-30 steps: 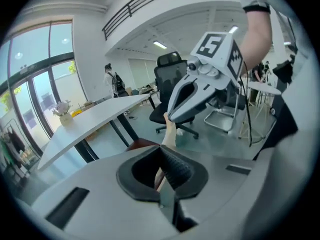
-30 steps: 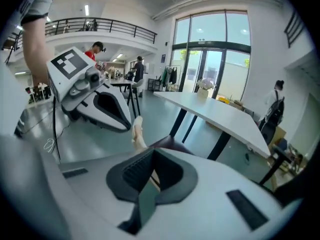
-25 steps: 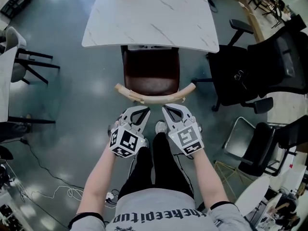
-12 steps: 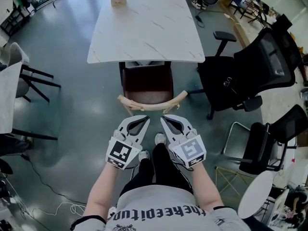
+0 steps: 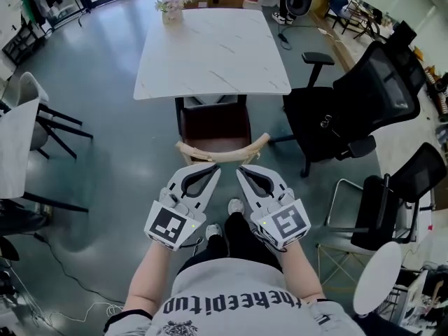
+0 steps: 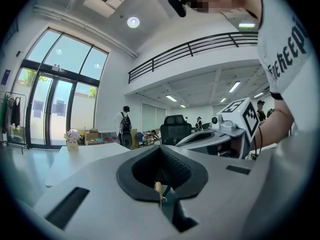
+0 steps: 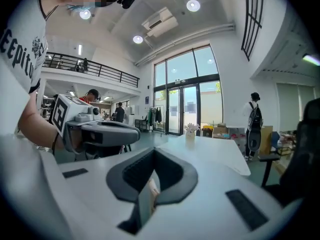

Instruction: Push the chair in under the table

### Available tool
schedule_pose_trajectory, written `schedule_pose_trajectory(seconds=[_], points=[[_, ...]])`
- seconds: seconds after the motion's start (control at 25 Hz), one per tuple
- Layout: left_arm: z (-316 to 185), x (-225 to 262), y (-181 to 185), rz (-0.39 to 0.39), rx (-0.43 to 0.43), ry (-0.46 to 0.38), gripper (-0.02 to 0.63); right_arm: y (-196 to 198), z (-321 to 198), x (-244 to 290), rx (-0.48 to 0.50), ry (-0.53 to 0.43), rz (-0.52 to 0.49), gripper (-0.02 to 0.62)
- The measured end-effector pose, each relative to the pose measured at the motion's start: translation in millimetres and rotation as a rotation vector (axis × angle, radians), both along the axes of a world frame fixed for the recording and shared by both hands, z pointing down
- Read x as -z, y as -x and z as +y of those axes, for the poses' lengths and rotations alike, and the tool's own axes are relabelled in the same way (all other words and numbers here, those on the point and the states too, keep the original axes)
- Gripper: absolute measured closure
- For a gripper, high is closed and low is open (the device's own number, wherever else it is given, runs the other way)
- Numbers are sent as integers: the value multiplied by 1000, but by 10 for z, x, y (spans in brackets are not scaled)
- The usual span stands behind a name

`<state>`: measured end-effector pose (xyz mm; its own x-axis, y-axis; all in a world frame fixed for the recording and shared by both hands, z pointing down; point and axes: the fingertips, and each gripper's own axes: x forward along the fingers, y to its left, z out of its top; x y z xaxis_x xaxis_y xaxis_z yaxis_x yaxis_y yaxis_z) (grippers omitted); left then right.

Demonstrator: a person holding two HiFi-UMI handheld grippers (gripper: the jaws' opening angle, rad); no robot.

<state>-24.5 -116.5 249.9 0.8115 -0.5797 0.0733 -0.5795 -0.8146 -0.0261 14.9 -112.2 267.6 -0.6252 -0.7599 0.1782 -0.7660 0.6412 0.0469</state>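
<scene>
The chair has a dark brown seat (image 5: 213, 126) and a curved cream backrest (image 5: 222, 151). Its front is tucked under the white marble table (image 5: 210, 47), and its backrest stands just outside the near edge. My left gripper (image 5: 213, 169) and right gripper (image 5: 242, 169) hang side by side just short of the backrest, both shut and empty, touching nothing. In the left gripper view the shut left gripper (image 6: 161, 151) points level over the table (image 6: 75, 156). The right gripper (image 7: 154, 152) does the same in its own view, and a sliver of cream backrest shows through each jaw loop.
Black office chairs (image 5: 350, 110) (image 5: 395, 201) crowd the right side. Another white table (image 5: 14, 145) and a chair (image 5: 42, 114) stand at the left. A small flower vase (image 5: 171, 9) sits on the table's far edge. A cable (image 5: 63, 261) lies on the floor, and people stand far off.
Both grippers have risen, still shut and side by side. The head view has pulled back and shows more of the room. The chair has kept its place under the table.
</scene>
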Motion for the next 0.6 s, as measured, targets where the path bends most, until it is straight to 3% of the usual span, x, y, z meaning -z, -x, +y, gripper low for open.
schedule_pose_trajectory(seconds=[0.6], points=[[398,318,-75,41,-27,-50,592,54,344,424,27,-72,-52,586]])
